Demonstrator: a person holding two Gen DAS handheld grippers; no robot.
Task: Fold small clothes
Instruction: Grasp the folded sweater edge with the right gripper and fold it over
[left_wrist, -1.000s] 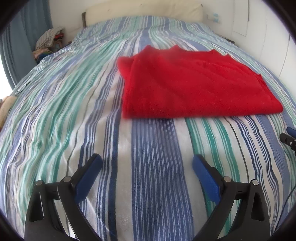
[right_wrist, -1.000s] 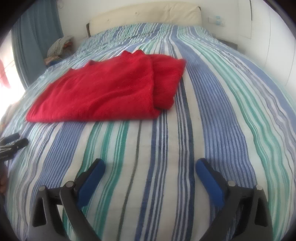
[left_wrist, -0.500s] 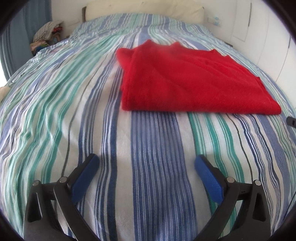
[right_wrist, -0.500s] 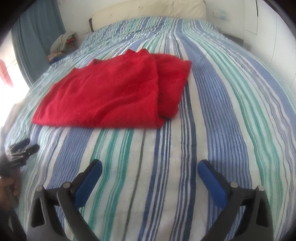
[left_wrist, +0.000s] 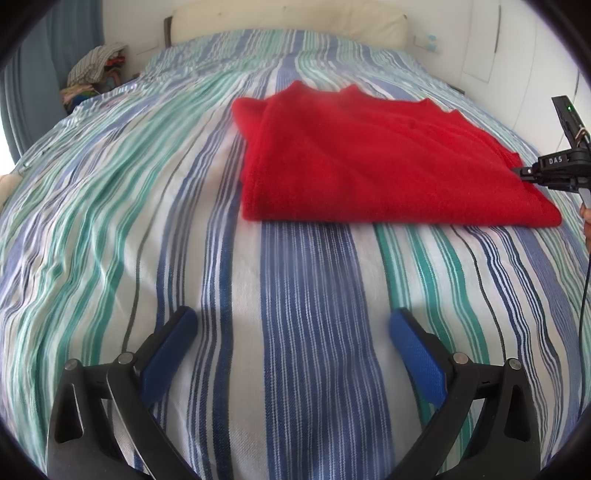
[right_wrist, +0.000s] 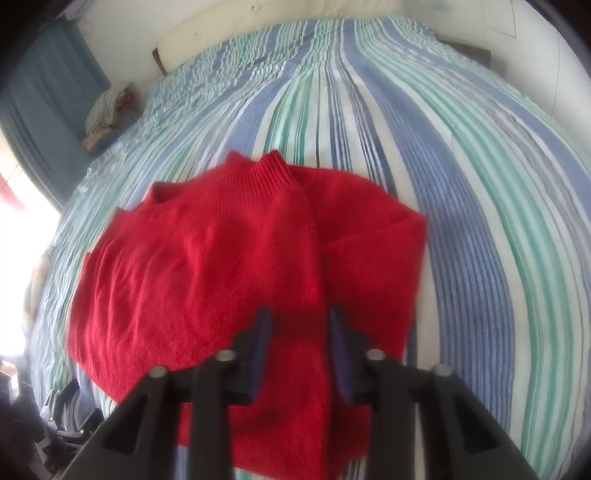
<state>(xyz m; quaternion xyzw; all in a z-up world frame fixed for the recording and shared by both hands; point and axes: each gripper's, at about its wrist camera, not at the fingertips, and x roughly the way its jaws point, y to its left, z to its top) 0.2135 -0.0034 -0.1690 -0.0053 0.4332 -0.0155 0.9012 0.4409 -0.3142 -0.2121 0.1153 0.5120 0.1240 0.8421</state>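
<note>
Moved since a second ago: your right tool (right_wrist: 299, 317) came in from bare bedspread to over the red sweater (right_wrist: 207, 266), and its jaws have just been closing. Your left tool kept its place.

- Far left: pile of clothes (left_wrist: 96, 62) beside the bed, not involved.
- Left tool (left_wrist: 293, 321): released, jaws wide, over the striped bedspread (left_wrist: 110, 221) on the near side of the sweater, apart from it.
- Sweater (left_wrist: 369, 158): partly folded, lying flat mid-bed. Long axis runs across the bed, left to right. Ribbed collar (right_wrist: 273, 166) sits on the far edge, toward the headboard; one straight edge faces you.
- Right tool: near the sweater's right end, astride the line where a folded-over flap meets the body. Red knit fills the narrow space between the pads. Blurred frame, but you look clenched on the sweater.

Risks, as judgement:
- Your pinch may hold only the top layer. Lift it and the flap underneath could fall open and undo the fold.
- One-sided pull: with the left tool off the cloth, the sweater may drag and swing off its line instead of folding over.
- Soft knit can slide out of a shallow bite, or stretch at the seam.
- Bedspread could be caught with the knit; I cannot tell from here.
</note>
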